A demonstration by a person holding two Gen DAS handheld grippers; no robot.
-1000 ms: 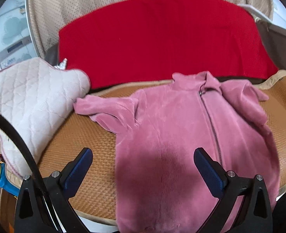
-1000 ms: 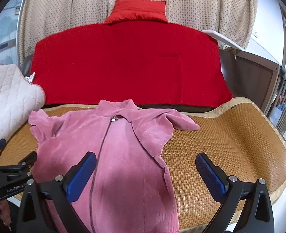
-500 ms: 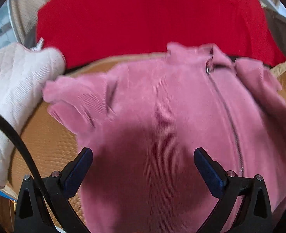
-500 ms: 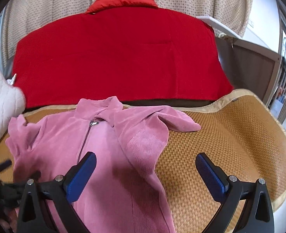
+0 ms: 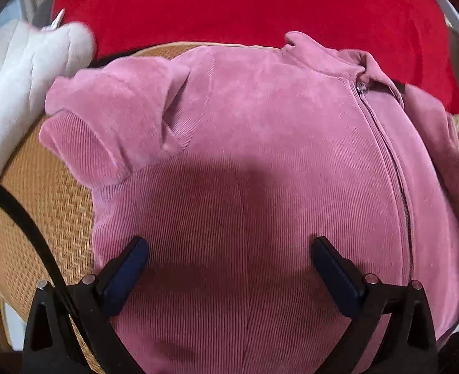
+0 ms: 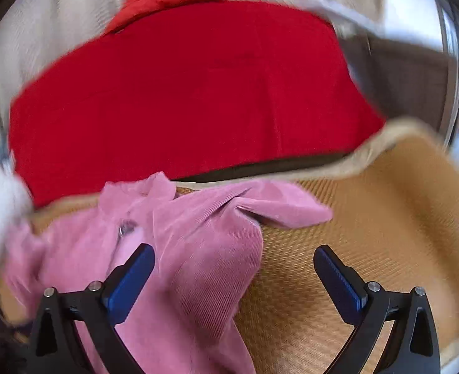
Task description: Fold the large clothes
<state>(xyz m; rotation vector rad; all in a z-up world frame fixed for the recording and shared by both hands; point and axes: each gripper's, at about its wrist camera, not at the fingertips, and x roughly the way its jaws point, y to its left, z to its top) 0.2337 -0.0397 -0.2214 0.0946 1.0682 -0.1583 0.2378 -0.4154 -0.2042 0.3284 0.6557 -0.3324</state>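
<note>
Both released: left gripper (image 5: 229,258) over jacket (image 5: 260,162), right gripper (image 6: 234,266) astride its edge (blurred); could pinch one layer, bunching folded sleeve (image 5: 114,118).

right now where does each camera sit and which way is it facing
Left wrist: rides on the left claw, looking forward and down over the pink corduroy jacket toward the red blanket; only its two open blue-padded fingers and a black cable show.
Right wrist: rides on the right claw, facing the jacket's right sleeve and the woven mat; its open fingers show, the picture motion-blurred.
Shared: jacket, zipper pull, mat, blanket, white quilted cushion.
</note>
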